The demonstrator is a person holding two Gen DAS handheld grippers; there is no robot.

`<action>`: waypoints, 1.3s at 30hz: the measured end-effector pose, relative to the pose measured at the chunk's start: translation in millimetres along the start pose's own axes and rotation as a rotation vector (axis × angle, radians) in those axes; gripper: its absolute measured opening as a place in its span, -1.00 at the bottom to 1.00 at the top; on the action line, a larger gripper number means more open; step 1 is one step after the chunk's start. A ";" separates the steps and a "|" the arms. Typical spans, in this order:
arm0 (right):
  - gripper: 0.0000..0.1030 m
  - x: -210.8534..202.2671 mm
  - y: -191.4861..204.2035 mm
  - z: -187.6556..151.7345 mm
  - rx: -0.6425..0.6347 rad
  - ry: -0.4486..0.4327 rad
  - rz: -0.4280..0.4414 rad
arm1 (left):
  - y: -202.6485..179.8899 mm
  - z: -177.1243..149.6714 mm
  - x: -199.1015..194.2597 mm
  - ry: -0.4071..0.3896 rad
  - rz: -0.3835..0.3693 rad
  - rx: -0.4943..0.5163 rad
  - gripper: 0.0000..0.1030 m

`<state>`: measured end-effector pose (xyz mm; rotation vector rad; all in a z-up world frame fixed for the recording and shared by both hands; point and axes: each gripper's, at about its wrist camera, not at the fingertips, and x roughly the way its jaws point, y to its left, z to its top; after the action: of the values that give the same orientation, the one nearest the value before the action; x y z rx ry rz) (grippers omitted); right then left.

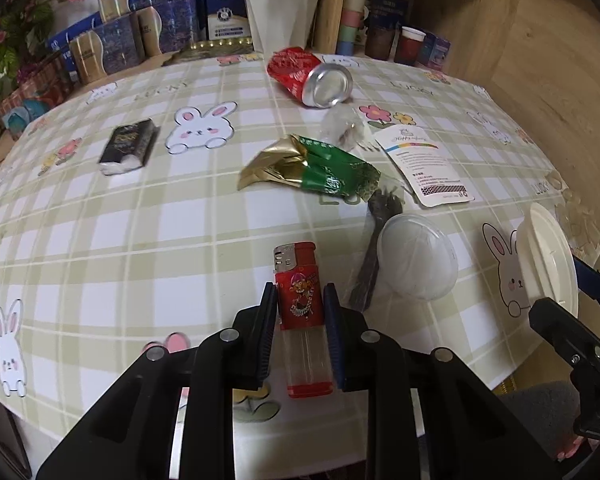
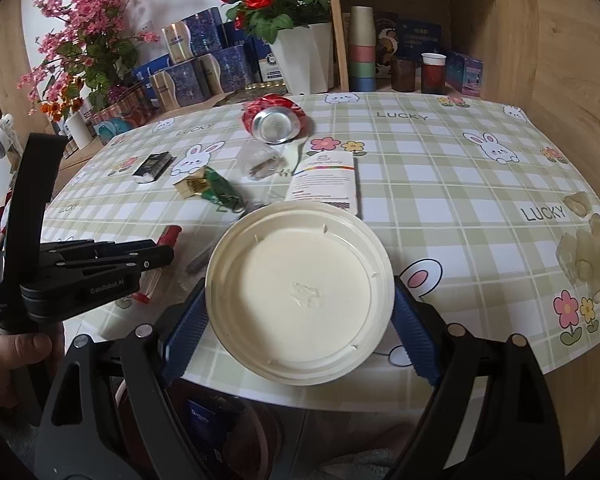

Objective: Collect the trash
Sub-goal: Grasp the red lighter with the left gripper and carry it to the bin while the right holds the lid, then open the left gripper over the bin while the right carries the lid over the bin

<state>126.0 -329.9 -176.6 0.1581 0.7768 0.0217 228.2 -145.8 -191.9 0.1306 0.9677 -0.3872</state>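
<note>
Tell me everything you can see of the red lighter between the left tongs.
The lighter is a red disposable one with a silver metal hood, a cartoon label and a clear, seemingly empty lower tank ending in a red base. It lies flat on the checked tablecloth, hood pointing away, near the table's edge. The left tongs close on its sides at the label.

Left gripper (image 1: 300, 300) pitched down over table edge (image 2: 340, 394), jaws pinched on lighter (image 1: 302, 308). Right gripper (image 2: 300, 312) beside it, jaws wide, clamping round lid (image 2: 300, 292).
</note>
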 end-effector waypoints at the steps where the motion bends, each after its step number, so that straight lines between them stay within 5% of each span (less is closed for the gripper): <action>1: 0.64 -1.5 1.9 -0.3 -0.002 0.000 0.002 | 1.2 -0.9 -3.7 -0.005 0.002 0.004 -0.55; 13: 0.64 -27.8 44.8 -13.8 -0.056 0.017 0.038 | 27.5 -24.9 -63.2 -0.060 0.010 -0.003 -0.58; 16: 0.65 -36.4 58.6 -21.1 -0.071 0.017 0.053 | 35.1 -40.1 -82.5 -0.067 -0.005 0.007 -0.78; 20: 0.65 -47.0 75.8 -36.1 -0.084 0.025 0.078 | 50.5 -73.7 -101.2 -0.044 -0.040 -0.005 -0.80; 32: 0.65 -57.6 100.5 -75.7 -0.105 0.073 0.106 | 56.9 -157.9 -123.7 0.023 -0.194 -0.012 -0.80; 39: 0.65 -56.2 103.0 -83.6 -0.101 0.094 0.108 | 56.3 -172.5 -96.4 0.102 -0.242 -0.074 -0.80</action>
<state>31.4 -221.2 -180.6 0.1030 0.8583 0.1717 66.9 -20.5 -213.7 -0.0354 1.1009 -0.5705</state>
